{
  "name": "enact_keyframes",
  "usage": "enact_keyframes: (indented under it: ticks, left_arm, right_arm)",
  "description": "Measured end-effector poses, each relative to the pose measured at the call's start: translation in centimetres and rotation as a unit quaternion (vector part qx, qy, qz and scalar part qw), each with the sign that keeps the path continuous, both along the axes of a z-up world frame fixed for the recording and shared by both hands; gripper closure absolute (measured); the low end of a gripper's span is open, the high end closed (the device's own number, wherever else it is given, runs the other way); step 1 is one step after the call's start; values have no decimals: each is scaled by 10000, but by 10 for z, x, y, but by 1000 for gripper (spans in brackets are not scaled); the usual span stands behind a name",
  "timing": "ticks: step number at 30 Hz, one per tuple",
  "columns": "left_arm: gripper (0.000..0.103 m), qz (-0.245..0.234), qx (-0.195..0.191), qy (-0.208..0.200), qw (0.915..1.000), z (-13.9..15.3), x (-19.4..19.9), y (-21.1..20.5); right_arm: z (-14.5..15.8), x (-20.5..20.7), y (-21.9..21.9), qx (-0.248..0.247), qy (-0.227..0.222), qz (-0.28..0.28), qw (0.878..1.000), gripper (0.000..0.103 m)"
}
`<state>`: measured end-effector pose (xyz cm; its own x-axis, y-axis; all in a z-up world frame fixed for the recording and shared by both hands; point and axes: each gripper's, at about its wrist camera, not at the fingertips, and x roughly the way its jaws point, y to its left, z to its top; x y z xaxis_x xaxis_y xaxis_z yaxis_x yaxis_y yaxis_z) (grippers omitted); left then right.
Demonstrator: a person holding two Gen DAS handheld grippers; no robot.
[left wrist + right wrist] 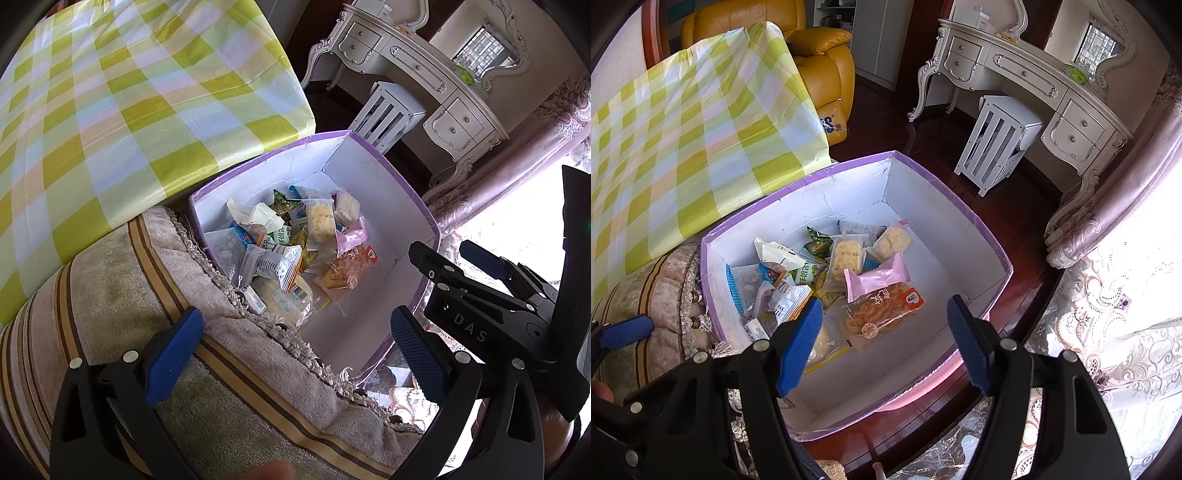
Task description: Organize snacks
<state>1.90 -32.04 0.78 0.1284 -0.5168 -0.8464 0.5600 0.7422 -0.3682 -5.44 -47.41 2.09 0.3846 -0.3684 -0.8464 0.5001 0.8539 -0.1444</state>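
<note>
A white box with a purple rim [373, 184] [831, 199] stands on the dark wood floor. Inside lies a pile of several wrapped snacks. Among them are a pink packet [877, 275] [352, 236], a clear bag of twisted pastry [882, 310] [347, 273] and a wrapped yellow cake [846, 258] [319, 221]. My right gripper [886, 343] [461, 266] hovers over the box's near side, open, with nothing between its blue pads. My left gripper [295, 354] is open and holds nothing, above the striped cushion's edge beside the box; one of its fingertips [626, 332] shows at the left of the right wrist view.
A striped beige cushion [166, 369] presses against the box's left side. Behind it is a table with a green checked cloth [110, 110] [683, 147]. Beyond stand a white slatted stool [993, 144], an ornate white dressing table [1034, 81] and a yellow armchair [820, 55]; a lace curtain [1126, 332] hangs at right.
</note>
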Motion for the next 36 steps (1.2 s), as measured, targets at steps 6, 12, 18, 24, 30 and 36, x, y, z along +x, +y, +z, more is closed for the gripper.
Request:
enact_keyframes:
  ticks: [6,12,18,24,30,36]
  left_arm:
    - [4,1,-3,2,10000,0,0,0]
    - [4,0,-3,3,10000,0,0,0]
    - [4,-1,-3,4,10000,0,0,0]
    - [4,0,-3,7,10000,0,0,0]
    - [4,0,-3,9,10000,0,1,0]
    - [4,-1,-7,12,10000,0,1,0]
  right_arm:
    - [0,0,-1,6,9,-3,10000,31]
    - [0,-1,-1,12,18,-10,10000,31]
    - [0,-1,-3,21,23,-21,10000,31]
    - [-1,-2,-3,25,30,-17,10000,31]
    - [-2,-3,-3,26,27,-22,10000,31]
    - [-2,-2,-3,26,29,-24,10000,31]
